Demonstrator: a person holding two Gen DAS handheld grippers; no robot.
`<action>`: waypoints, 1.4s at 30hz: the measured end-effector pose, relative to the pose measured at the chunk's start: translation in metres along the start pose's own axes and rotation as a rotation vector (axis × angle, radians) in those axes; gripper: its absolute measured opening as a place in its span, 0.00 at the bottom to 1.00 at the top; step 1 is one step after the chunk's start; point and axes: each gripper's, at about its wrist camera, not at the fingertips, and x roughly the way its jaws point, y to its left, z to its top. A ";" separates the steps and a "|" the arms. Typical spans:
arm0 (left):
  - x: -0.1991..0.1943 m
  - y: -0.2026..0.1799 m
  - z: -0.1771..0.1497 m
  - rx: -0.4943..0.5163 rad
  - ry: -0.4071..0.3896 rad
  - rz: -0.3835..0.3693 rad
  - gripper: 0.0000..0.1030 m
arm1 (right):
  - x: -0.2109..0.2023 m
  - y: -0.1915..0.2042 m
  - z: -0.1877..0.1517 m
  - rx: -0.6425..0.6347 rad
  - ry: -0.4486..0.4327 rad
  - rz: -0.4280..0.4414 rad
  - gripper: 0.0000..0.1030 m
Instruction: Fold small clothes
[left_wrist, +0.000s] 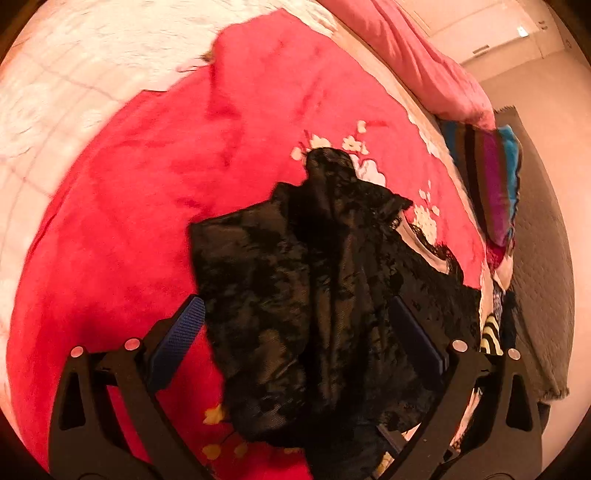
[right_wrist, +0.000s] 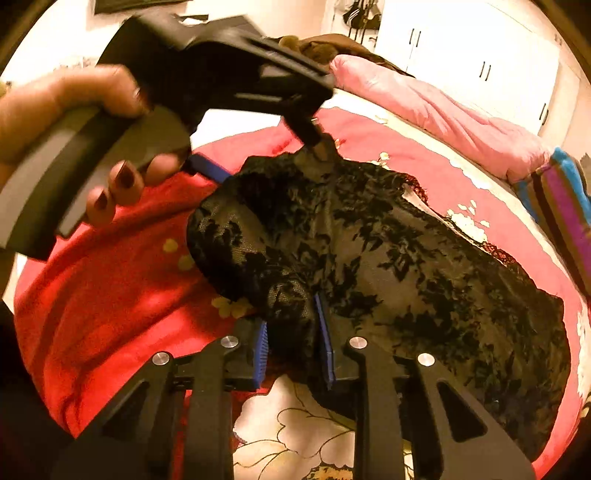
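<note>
Nearest your lens in the right wrist view: your right gripper (right_wrist: 291, 349), its blue-padded jaws drawn close together with a bunched fold of the black lace garment (right_wrist: 388, 258) pinched between them. The pads press on the cloth from both sides.

The garment is sheer, with a dark leaf or flower pattern. It lies spread over the red blanket (right_wrist: 110, 288) on the bed, trailing away to the right from your grip. A rounded, gathered lump of it sits just above your right jaws.

Your left gripper (left_wrist: 295, 325), seen in its own view, stands wide apart. One blue pad (left_wrist: 177, 339) shows on the left, clear of the fabric edge; the other sits on the right, against or under the lace, and you cannot tell which. The cloth lies heaped between the jaws, but they are not squeezing it.

In the right wrist view the left hand (right_wrist: 74, 122) wraps the gripper handle at upper left, and the far finger tip comes down at the garment's top edge.

Beyond: a pink duvet (right_wrist: 443, 107) along the far side of the bed, a striped cushion (right_wrist: 557, 199) at the right, white cupboards (right_wrist: 480, 48) behind.
</note>
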 end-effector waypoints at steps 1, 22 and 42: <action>-0.001 0.002 -0.001 -0.012 0.001 -0.009 0.91 | -0.001 0.000 0.000 0.002 -0.005 0.002 0.21; -0.028 -0.074 -0.014 0.133 -0.037 -0.052 0.14 | -0.040 -0.021 0.008 0.079 -0.085 0.040 0.12; 0.069 -0.323 -0.117 0.519 0.137 -0.024 0.68 | -0.145 -0.180 -0.130 0.775 -0.098 0.017 0.11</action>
